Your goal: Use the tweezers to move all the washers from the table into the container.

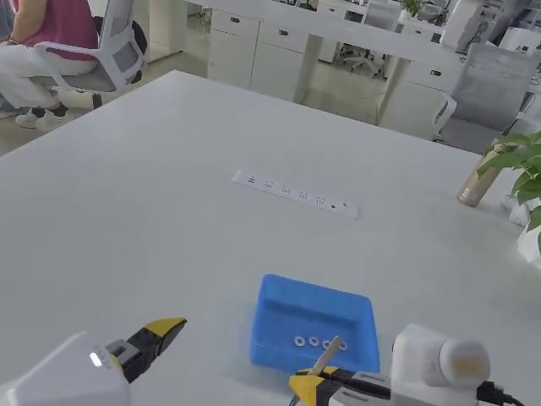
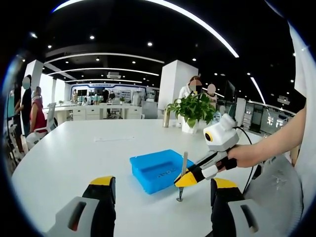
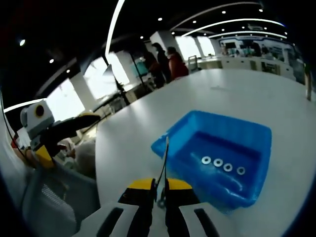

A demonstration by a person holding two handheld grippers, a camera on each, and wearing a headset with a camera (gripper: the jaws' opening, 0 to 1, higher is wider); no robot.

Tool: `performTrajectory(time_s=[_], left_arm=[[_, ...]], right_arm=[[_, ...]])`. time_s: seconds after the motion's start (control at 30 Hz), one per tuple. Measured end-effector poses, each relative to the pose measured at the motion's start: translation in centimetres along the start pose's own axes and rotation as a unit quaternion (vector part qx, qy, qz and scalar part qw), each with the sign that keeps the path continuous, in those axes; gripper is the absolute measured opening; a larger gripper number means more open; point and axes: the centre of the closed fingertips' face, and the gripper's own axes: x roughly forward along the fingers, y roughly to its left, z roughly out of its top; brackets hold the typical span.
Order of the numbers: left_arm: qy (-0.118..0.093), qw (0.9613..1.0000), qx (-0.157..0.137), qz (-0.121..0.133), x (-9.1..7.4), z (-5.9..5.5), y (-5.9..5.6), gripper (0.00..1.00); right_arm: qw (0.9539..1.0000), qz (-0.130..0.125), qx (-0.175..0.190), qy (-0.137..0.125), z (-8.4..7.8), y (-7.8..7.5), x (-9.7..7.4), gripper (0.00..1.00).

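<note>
- 4 small silver metal washers (image 3: 217, 162) lie in a row inside the blue rectangular plastic container (image 1: 275, 315), toward the near edge of the white worktop (image 1: 169, 211).
- Thin metal tweezers (image 2: 183, 165) are clamped in the right gripper (image 3: 159, 189), tips down beside the container.
- Left gripper (image 2: 164, 182): jaws apart, empty, left of the container.

The washers (image 3: 217, 163) are shiny metal, the container (image 3: 232, 123) smooth plastic, the table (image 1: 169, 186) matt.
</note>
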Motion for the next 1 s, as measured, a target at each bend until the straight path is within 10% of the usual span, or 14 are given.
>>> performTrajectory(time_s=[0.5, 0.9, 1.0], left_arm=[[-0.007, 1.0000, -0.006, 0.000, 0.0, 0.2, 0.0, 0.81], [-0.024, 0.9996, -0.016, -0.001, 0.0, 0.9, -0.2, 0.88], [-0.031, 0.9993, -0.020, 0.000, 0.0, 1.2, -0.3, 0.91]], right_arm=[[0.9956, 0.007, -0.089, 0.027, -0.5, 1.5, 0.2, 0.05], [0.9567, 0.009, -0.280, 0.079, -2.4, 3.1, 0.3, 0.06], [0.9574, 0.004, -0.280, 0.072, -2.7, 2.7, 0.0, 0.04]])
